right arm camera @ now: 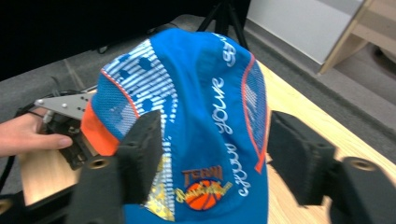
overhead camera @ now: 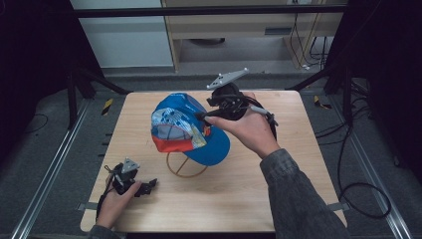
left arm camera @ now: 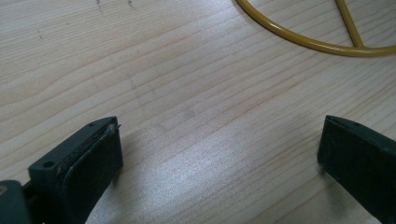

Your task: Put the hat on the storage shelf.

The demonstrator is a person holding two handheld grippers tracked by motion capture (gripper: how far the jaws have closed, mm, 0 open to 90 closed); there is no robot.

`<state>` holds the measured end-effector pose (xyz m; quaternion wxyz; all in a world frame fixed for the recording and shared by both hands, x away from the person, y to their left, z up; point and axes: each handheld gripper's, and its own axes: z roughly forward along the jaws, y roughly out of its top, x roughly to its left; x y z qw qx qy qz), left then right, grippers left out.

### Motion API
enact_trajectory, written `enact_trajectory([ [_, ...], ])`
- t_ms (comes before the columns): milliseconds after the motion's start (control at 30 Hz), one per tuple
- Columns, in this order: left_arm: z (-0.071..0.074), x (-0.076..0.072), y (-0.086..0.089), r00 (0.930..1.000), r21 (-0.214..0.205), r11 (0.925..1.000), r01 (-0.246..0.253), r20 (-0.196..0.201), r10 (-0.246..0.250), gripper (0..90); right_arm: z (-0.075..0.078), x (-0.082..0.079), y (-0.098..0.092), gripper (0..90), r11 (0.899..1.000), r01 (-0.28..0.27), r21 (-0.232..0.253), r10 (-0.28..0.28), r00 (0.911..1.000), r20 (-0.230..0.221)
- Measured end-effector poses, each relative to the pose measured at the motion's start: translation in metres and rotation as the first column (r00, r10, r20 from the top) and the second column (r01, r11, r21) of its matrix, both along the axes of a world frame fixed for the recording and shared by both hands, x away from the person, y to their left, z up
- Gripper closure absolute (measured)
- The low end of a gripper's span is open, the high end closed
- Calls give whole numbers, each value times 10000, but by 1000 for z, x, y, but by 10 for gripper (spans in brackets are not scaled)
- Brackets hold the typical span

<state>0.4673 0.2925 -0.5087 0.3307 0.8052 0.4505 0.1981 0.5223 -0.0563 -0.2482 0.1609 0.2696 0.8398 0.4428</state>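
A blue cap with white lettering, an orange band and a basketball logo sits on a yellow wire stand at the middle of the wooden table. My right gripper is at the cap's far right side. In the right gripper view it stands open, with the cap between its jaws; the left jaw overlaps the fabric and the right jaw stands just off the cap's edge. My left gripper rests low near the table's front left corner. It is open over bare wood, short of the stand's ring.
Black frame legs stand on the floor at both far corners of the table. Cables lie on the floor to the right. A pale wooden cabinet stands behind the table.
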Motion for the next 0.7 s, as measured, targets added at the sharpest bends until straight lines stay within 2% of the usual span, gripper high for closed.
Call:
enact_trajectory([
  [67, 0, 0, 0, 10000, 0, 10000, -1, 1, 1, 0, -1, -1, -4, 271, 9999, 135, -71, -134, 9999, 109],
  [167, 0, 0, 0, 10000, -3, 10000, -5, 3, 5, 0, -3, -3, -13, 176, 9990, 447, 89, -449, 9987, 233],
  [367, 0, 0, 0, 10000, -4, 10000, -3, 11, 3, 0, -8, -5, -25, 77, 9977, 673, 68, -675, 9967, 442],
  [567, 0, 0, 0, 10000, -5, 10000, -3, 10, 3, 0, -13, -6, -42, 55, 9953, 970, -6, -968, 9935, 605],
  [700, 0, 0, 0, 10000, -25, 10000, -19, -3, 19, 0, -20, -5, -54, 56, 9921, 1252, -62, -1247, 9908, 519],
])
